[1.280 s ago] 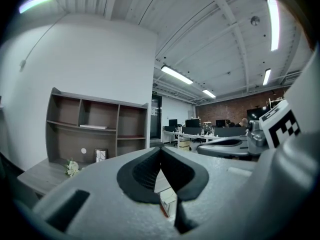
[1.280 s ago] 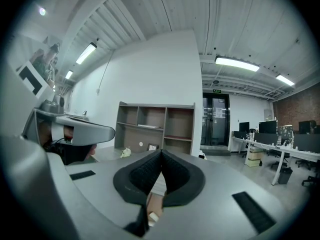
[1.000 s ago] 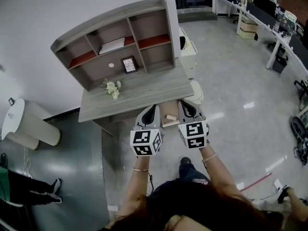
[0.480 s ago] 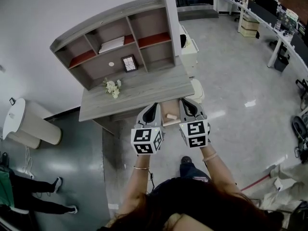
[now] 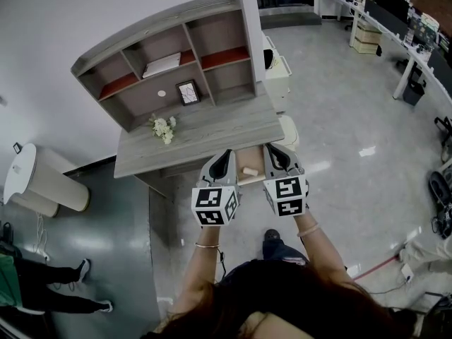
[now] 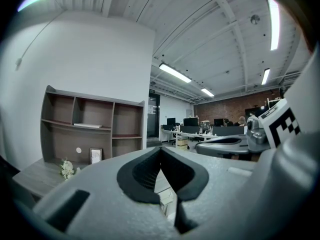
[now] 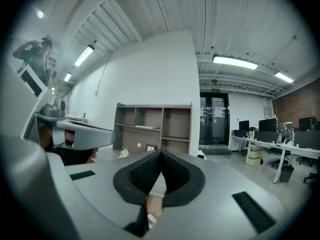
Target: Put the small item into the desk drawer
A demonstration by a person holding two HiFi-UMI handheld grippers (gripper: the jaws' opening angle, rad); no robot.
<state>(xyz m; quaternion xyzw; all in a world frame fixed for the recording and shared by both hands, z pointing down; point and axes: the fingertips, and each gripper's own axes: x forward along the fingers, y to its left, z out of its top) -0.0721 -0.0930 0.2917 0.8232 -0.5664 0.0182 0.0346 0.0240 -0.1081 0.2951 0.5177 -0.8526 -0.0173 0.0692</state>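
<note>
Left gripper (image 5: 227, 154), at the item's 9 o'clock: jaws clenched together, holding nothing; small item (image 5: 248, 170) lies in the open desk drawer (image 5: 244, 181), at the 6 o'clock edge of the desk (image 5: 198, 136); right gripper (image 5: 271, 150), at the item's 3 o'clock: jaws clenched together, holding nothing.

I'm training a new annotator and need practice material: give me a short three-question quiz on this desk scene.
1. True or false: the small item lies in the open drawer.
2. What stands in the hutch? A) a picture frame B) a kettle C) a laptop
3. Fill in: the jaws of the right gripper are ____.
Key: 1 true; 2 A; 3 shut.
</note>
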